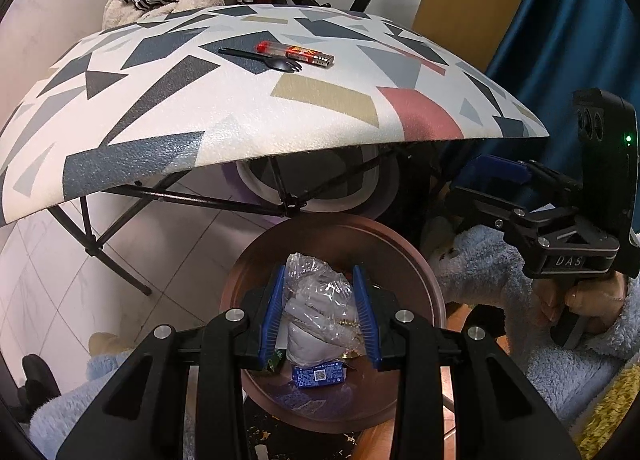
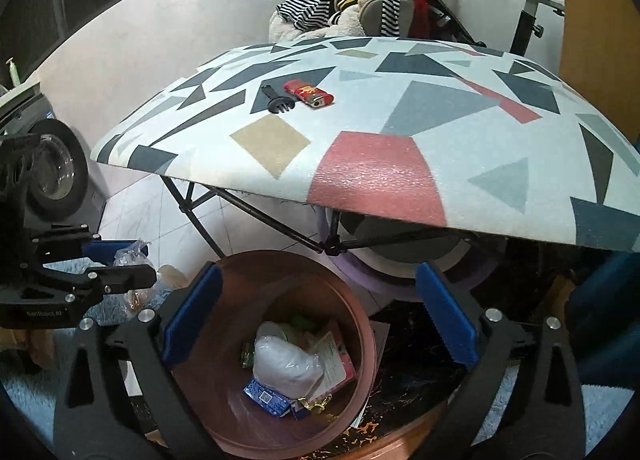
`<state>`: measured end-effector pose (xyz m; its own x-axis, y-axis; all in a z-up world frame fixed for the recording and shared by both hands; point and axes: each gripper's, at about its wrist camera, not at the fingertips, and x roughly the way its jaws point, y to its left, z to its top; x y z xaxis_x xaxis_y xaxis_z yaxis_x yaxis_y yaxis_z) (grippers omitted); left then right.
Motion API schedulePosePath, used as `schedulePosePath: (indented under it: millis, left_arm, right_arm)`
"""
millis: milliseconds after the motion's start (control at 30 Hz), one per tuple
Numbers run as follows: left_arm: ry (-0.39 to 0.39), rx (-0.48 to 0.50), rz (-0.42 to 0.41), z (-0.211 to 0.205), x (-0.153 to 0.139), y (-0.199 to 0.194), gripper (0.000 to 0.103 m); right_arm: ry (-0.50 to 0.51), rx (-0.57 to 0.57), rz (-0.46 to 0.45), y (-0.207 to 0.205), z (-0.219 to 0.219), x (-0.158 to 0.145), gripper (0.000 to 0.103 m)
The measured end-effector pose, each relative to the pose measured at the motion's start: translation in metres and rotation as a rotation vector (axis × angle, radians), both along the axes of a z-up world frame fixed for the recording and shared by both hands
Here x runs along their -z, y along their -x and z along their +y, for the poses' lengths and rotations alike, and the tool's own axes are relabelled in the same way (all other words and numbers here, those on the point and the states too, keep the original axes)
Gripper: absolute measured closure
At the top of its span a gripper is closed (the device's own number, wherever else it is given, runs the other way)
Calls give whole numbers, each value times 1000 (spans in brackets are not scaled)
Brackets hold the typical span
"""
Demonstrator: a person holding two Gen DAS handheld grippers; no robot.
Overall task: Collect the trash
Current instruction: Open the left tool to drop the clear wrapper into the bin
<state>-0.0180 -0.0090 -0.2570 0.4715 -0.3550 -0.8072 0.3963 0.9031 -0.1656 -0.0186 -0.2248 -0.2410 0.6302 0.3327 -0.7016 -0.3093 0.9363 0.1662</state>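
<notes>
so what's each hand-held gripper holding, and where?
Left hand-held gripper pinches a crumpled clear plastic bag by its sides, over the bin. Right hand-held gripper is open, empty.

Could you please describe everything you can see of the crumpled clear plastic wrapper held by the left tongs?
The clear plastic wrapper is thin, crinkled and see-through, bunched into a loose wad. The left tongs pinch it between blue ribbed pads, just above the copper-brown bin. It hangs over the trash already inside.
</notes>
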Motion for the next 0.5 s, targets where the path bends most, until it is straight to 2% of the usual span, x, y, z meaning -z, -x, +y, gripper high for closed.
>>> schedulePosePath:
  millis: [267,500]
  left_arm:
    - [-5,26,2,-9,1,0,69]
    - [-11,93,-5,-21,1,6,69]
  right_arm:
    - [-10,22,3,0,-6,-1,7]
    - [-24,60,5,-1,-12,-1,7]
